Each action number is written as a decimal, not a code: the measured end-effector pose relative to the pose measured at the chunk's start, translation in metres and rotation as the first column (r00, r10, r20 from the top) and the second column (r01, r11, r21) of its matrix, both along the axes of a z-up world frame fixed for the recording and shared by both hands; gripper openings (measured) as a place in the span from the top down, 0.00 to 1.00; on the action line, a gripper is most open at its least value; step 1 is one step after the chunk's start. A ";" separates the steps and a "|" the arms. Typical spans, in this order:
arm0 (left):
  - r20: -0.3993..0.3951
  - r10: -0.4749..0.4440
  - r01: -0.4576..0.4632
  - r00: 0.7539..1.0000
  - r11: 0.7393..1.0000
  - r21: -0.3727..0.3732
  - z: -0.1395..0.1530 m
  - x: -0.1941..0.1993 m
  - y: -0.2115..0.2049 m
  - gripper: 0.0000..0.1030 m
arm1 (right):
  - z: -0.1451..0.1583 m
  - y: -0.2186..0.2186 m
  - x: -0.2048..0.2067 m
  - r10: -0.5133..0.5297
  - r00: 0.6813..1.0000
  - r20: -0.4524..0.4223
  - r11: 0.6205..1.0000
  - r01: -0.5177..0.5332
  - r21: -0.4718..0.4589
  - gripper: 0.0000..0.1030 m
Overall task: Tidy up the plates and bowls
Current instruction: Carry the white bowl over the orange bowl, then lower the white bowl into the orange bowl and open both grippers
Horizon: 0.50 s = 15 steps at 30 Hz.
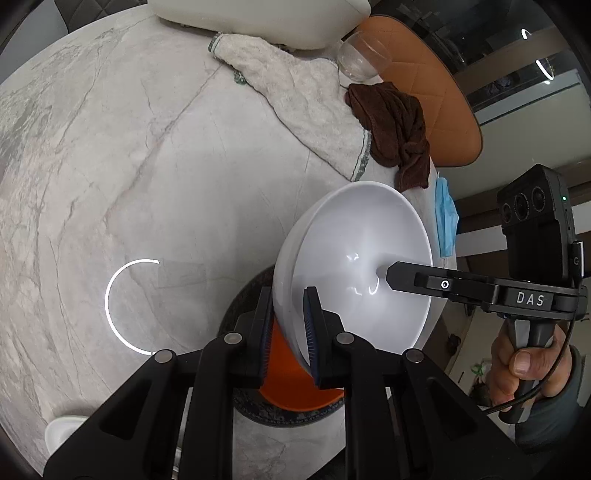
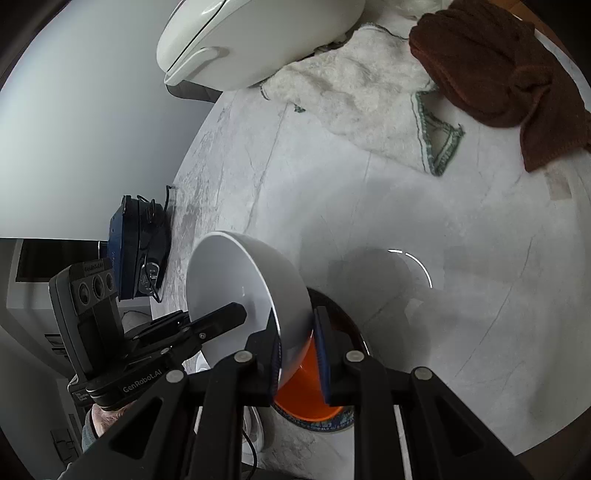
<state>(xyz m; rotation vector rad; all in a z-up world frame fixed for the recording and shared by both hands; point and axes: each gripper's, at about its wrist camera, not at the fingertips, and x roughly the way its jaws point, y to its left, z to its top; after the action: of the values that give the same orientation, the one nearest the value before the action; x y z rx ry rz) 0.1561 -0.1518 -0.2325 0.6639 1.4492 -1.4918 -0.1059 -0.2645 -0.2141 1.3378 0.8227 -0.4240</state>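
Note:
A white bowl [image 1: 362, 251] hangs tilted over the round marble table [image 1: 110, 184], held by both grippers at opposite sides of its rim. My left gripper [image 1: 290, 325] is shut on the near rim, one pad inside and one outside. My right gripper [image 2: 298, 350] is shut on the rim of the same white bowl [image 2: 236, 273]. Its inner finger [image 1: 406, 277] shows inside the bowl in the left wrist view. Just below sits an orange bowl [image 1: 291, 387] on a dark patterned plate [image 1: 236, 310], also seen as orange bowl [image 2: 303, 391] on plate [image 2: 343, 317].
A white towel [image 1: 303, 107], a brown cloth [image 1: 395, 129], a glass [image 1: 358, 55], a blue face mask [image 1: 445, 218] and a white appliance [image 1: 258, 18] lie along the far edge. An orange chair [image 1: 424, 85] stands behind. A small white dish [image 1: 62, 432] sits near left.

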 end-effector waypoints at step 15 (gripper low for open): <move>0.007 0.020 -0.020 1.000 0.998 0.053 -0.028 -0.013 0.055 0.86 | -0.022 0.038 -0.010 0.037 0.999 -0.035 0.998 -0.036 0.049 0.81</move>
<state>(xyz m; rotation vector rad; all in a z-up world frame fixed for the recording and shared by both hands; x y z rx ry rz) 0.1436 -0.0972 -0.2608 0.6841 1.4913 -1.4391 -0.1164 -0.2261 -0.2356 1.3608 0.8910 -0.4030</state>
